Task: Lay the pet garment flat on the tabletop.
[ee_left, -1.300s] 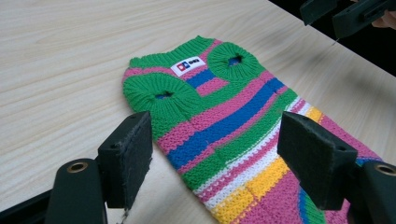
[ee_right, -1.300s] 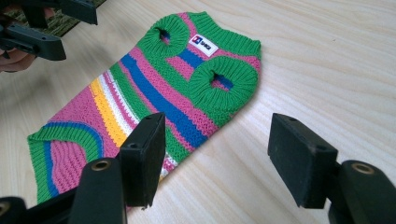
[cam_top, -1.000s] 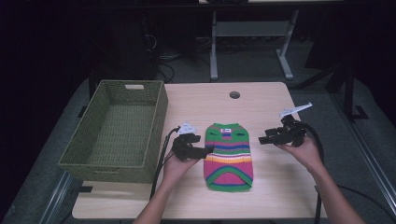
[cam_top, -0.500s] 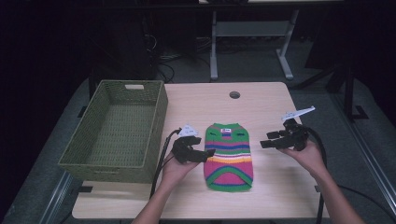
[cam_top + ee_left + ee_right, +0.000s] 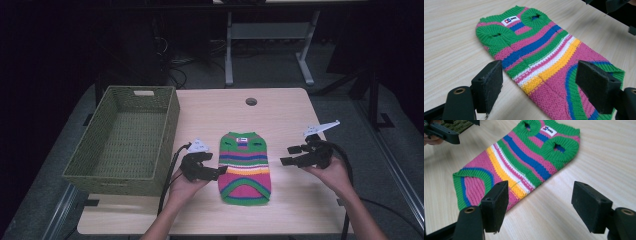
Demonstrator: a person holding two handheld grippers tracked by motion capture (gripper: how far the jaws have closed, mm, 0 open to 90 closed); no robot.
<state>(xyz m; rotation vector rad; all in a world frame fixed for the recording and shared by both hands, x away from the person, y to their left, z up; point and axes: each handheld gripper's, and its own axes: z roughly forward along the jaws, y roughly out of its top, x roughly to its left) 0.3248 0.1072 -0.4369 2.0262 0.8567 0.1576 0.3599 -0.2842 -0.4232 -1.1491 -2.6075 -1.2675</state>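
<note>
A small striped knit sweater (image 5: pixel 245 167) in green, pink, blue, white and yellow lies flat on the wooden table (image 5: pixel 280 110), collar toward the far side. My left gripper (image 5: pixel 220 172) hovers at its left edge, jaws open and aimed across the lower stripes (image 5: pixel 541 47), touching nothing. My right gripper (image 5: pixel 286 155) stands open a little to the right of the sweater (image 5: pixel 524 157). Its jaws have just been opening, with only bare table between them. From each gripper view the other gripper shows beyond the sweater, the right one (image 5: pixel 621 5) and the left one (image 5: pixel 441 131).
A green woven basket (image 5: pixel 170 125), with nothing inside, stands on the table's left part, close to my left hand. A round cable hole (image 5: pixel 251 101) sits near the far edge. Cables trail from both grippers toward the near edge.
Both hands have drifted slightly toward the near edge. The sweater has not moved.
</note>
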